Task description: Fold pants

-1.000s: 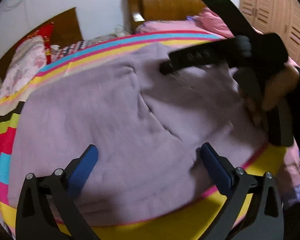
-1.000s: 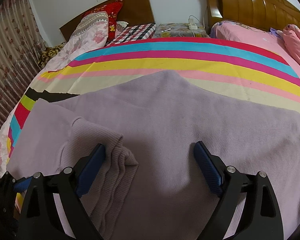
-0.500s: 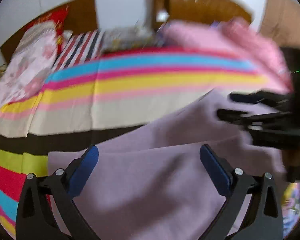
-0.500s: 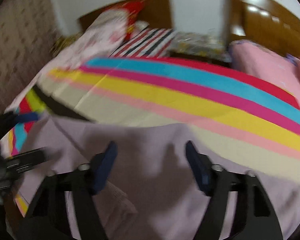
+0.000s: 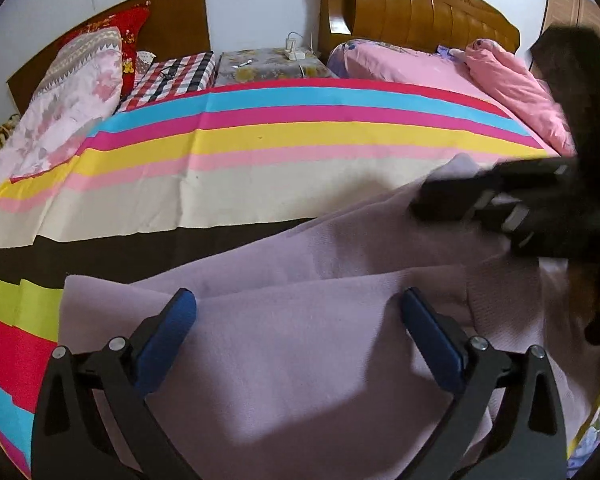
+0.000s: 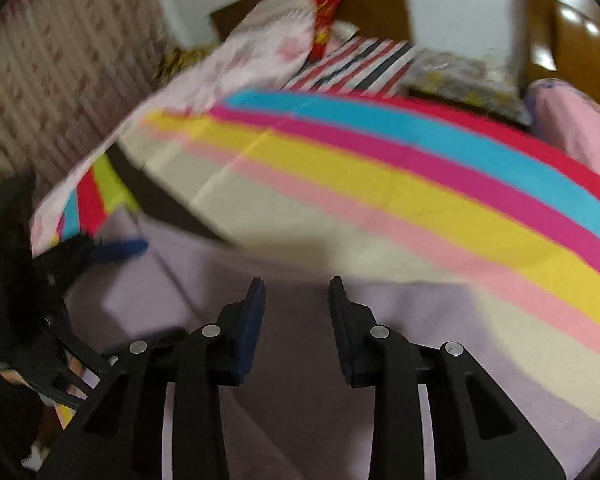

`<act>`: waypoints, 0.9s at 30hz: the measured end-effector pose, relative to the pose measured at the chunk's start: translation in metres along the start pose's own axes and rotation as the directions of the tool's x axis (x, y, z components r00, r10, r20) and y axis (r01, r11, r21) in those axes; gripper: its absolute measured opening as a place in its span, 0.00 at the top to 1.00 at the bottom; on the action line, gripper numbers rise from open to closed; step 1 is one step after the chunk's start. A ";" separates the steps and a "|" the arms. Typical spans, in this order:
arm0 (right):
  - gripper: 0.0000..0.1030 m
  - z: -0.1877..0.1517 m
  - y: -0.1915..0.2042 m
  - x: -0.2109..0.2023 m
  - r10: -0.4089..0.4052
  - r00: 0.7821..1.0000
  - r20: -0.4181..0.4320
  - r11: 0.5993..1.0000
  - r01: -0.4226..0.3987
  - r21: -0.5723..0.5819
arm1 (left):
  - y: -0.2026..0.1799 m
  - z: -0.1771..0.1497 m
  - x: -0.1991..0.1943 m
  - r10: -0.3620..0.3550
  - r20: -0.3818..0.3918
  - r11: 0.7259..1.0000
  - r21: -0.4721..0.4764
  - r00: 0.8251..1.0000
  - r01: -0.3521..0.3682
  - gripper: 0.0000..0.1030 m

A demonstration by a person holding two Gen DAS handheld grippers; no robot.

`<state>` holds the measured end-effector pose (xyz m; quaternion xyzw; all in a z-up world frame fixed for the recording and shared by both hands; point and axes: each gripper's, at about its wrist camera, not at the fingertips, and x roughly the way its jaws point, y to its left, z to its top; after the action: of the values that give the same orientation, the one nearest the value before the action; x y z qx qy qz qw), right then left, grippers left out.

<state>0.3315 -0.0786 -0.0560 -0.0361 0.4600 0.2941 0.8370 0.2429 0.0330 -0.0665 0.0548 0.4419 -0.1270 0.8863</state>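
Note:
The lilac pants (image 5: 300, 344) lie spread on a striped bedspread (image 5: 260, 144). My left gripper (image 5: 298, 314) hangs open and wide over their near part, with nothing pinched between its blue pads. At the right of this view my right gripper (image 5: 452, 200) shows dark and blurred at the pants' far edge. In the right wrist view the right gripper (image 6: 297, 298) has its jaws narrow and closing just above the pants (image 6: 300, 380). The cloth's edge lies right at the tips, and a gap still shows between the pads. One of the left gripper's blue pads (image 6: 120, 248) shows at the left.
Pillows (image 5: 72, 96) and a checked cloth (image 5: 172, 76) lie at the head of the bed. A pink quilt (image 5: 512, 84) is bunched at the right by the wooden headboard (image 5: 412, 16). A curtain (image 6: 60, 80) hangs on the left.
Both views have swung off the middle of the pants toward their edge, so more striped bedspread shows. The right jaws went from wide to narrow. The left jaws stayed wide.

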 end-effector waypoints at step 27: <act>0.15 -0.095 -0.119 -0.073 -0.177 0.984 0.016 0.938 0.164 0.306 | 0.001 -0.001 -0.001 0.016 -0.006 1.000 0.012 1.000 -0.016 0.01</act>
<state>0.2934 -0.2412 -0.0781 0.0597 0.4764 0.1472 0.8648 0.2423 0.0338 -0.0664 0.0641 0.4432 -0.1224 0.8857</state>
